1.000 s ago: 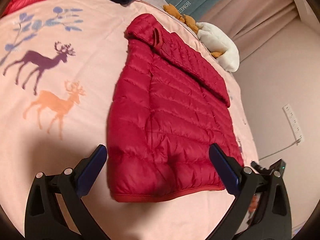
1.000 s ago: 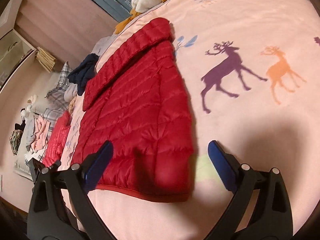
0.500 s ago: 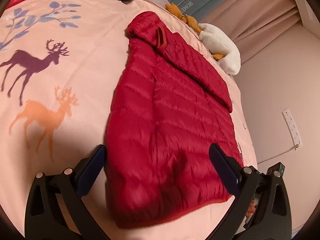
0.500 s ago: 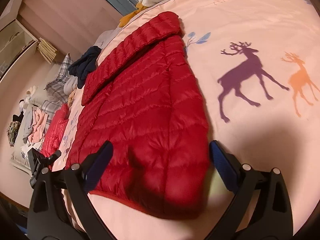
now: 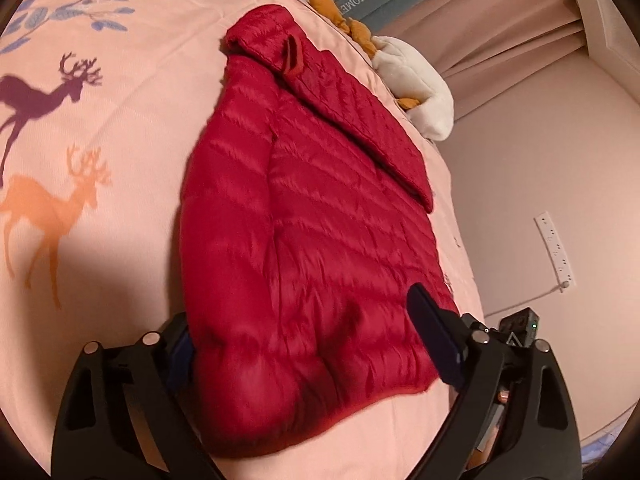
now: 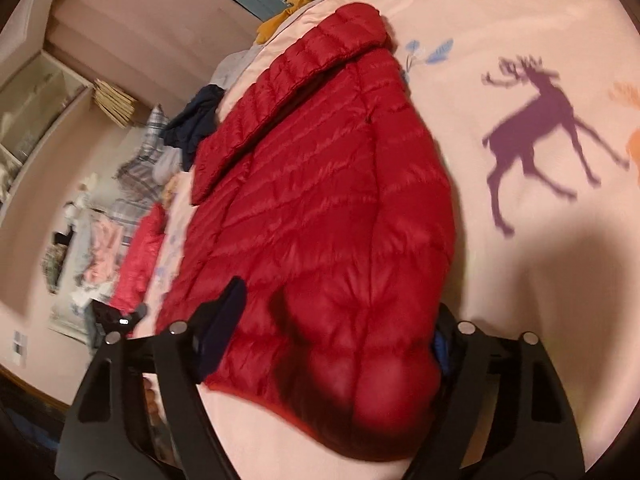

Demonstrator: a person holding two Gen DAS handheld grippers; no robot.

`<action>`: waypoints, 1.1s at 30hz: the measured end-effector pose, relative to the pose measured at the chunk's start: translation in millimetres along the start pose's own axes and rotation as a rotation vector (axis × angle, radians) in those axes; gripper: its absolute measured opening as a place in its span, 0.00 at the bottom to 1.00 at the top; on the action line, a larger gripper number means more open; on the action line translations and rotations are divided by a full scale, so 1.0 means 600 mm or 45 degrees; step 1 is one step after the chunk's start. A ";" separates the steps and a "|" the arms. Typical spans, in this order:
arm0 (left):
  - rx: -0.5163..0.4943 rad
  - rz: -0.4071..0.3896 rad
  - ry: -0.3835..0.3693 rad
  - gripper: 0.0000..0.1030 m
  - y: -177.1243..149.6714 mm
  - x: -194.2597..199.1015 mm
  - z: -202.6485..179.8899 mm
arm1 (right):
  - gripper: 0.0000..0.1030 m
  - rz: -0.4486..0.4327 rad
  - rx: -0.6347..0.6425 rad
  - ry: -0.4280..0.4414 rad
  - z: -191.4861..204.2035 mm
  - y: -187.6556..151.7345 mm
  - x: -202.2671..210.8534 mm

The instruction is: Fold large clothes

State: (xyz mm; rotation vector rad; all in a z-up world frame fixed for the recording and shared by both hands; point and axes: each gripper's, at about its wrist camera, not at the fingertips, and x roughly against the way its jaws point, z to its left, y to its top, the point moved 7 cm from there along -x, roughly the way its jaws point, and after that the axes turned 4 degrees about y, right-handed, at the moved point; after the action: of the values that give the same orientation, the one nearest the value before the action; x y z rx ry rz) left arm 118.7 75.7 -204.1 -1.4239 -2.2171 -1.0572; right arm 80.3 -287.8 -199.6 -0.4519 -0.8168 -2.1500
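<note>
The red down jacket (image 5: 312, 216) lies flat on the bed (image 5: 120, 128), sleeves already folded in, collar at the far end and hem at the near edge. The left tool (image 5: 308, 344) and the right tool (image 6: 336, 320) each stand wide, straddling a near corner of the hem, with one pad under or beside the outer fold and the other over the quilted top. Neither has closed.

The step in hand looks like pinching both hem corners to carry the bottom up toward the collar. To do it well, each tool should bite past the stitched hem band into all layers, sleeve included, since the puffy baffles compress and the slick shell can slide out of a shallow pinch. Both should close and lift together, keeping the hem straight so the fold lands square.

The jacket is glossy, with horizontal quilted ribs and a soft rounded bulge at the near corners. The bed cover is matte pink cloth printed with deer (image 6: 536, 136).
</note>
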 end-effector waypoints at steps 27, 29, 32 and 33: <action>-0.111 -0.029 0.190 0.14 0.010 -0.019 -0.039 | 0.20 -0.032 0.087 -0.040 0.026 -0.003 -0.025; -0.171 -0.051 0.233 0.13 0.012 -0.013 -0.054 | 0.18 -0.055 0.104 -0.036 0.033 0.000 -0.019; -0.231 -0.075 0.267 0.12 0.015 -0.003 -0.070 | 0.16 -0.091 0.136 -0.021 0.047 0.005 -0.008; -0.245 -0.083 0.276 0.12 0.017 0.000 -0.074 | 0.15 -0.098 0.146 -0.014 0.051 0.006 -0.006</action>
State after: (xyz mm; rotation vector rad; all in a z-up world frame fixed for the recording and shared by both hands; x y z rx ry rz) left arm 121.8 46.4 -169.5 -1.2479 -2.0656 -1.4089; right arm 86.8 -267.1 -177.8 -0.3796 -0.9720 -2.1591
